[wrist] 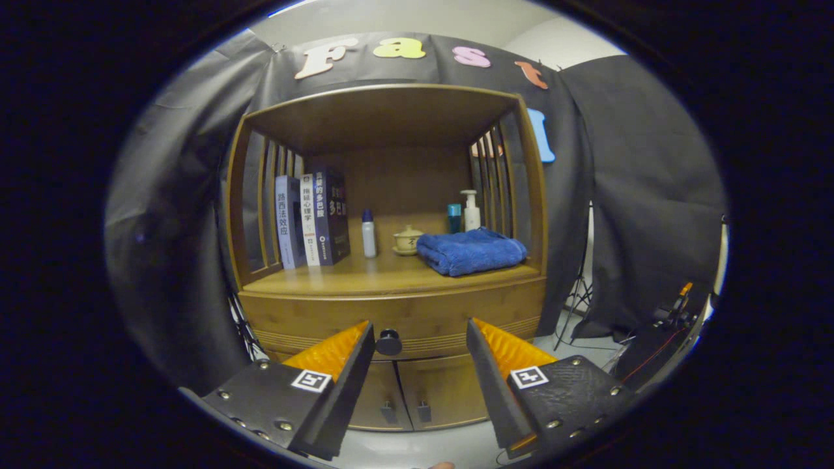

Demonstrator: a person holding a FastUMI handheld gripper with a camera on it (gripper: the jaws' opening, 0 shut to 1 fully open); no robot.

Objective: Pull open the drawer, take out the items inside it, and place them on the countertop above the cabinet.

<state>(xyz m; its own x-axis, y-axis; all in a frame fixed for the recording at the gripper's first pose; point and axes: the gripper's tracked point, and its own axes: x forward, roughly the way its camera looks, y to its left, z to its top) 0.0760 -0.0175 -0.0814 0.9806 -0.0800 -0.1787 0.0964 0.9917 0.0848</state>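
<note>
One drawer (397, 319) spans the front of the wooden cabinet (391, 273), directly below the countertop (384, 279). The drawer is closed, its front flush with the cabinet. A dark round knob (389, 342) sits at the middle of the drawer front, near its lower edge.

The gripper (420, 339) is held level and faces the drawer front squarely. Its two fingers are spread wide apart and hold nothing. The knob lies ahead of the fingers, in the gap between them and closer to the left finger (342, 365) than to the right finger (498, 365). Neither finger touches the knob or the drawer.

Below the drawer, two cabinet doors (417, 394) stand closed, each with a small handle beside the centre seam.

Above the drawer, the countertop forms the floor of an open shelf with slatted sides. Three books (311, 218) stand upright at the left of the countertop. To their right stands a small white bottle (369, 234) with a blue cap, then a lidded cup (408, 240) on a saucer. A folded blue towel (470, 251) lies at the right of the countertop. Behind the towel stand a teal container (454, 217) and a white pump bottle (470, 210).

Beside the cabinet, to the right, a tripod leg (576, 299) and cables (658, 332) rest on the floor.
</note>
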